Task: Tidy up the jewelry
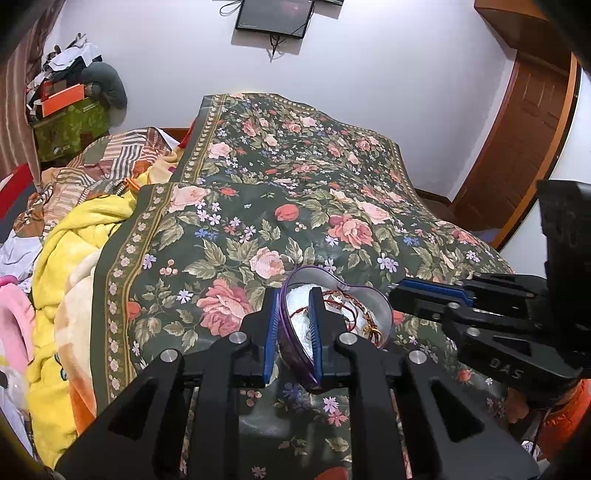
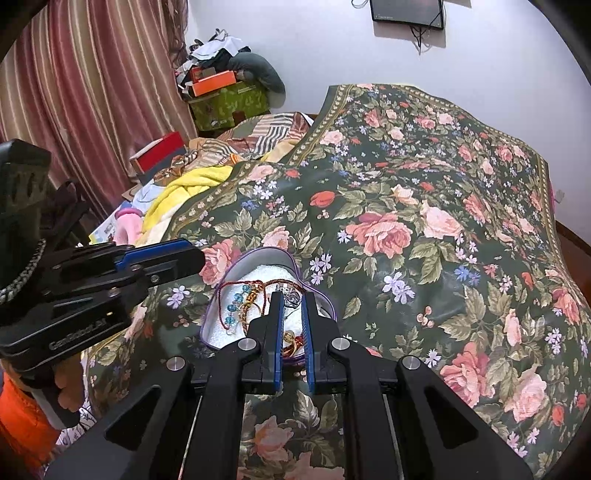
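Note:
A heart-shaped tin [image 1: 382, 314] with a purple rim and white padding lies on the floral bedspread, also in the right wrist view [image 2: 258, 254]. Inside it lie thread bracelets with blue and gold beads [image 2: 240, 299], seen as red cords [image 1: 332, 295] from the left. My left gripper [image 1: 294, 295] straddles the tin's left wall, jaws slightly apart, with a small gap at the outer pad. From the right wrist view the left gripper [image 2: 197, 256] reaches in from the left. My right gripper [image 2: 292, 297] hovers over the tin's near lobe, shut; from the left it [image 1: 397, 291] shows pads together.
The bedspread [image 2: 406, 229] covers a humped bed. A yellow blanket [image 1: 70, 258] and pink items [image 1: 14, 325] pile at the left. Boxes and clutter [image 2: 221, 88] stand by a striped curtain [image 2: 92, 92]. A wooden door [image 1: 524, 140] is at the right, and a screen [image 1: 273, 16] hangs on the wall.

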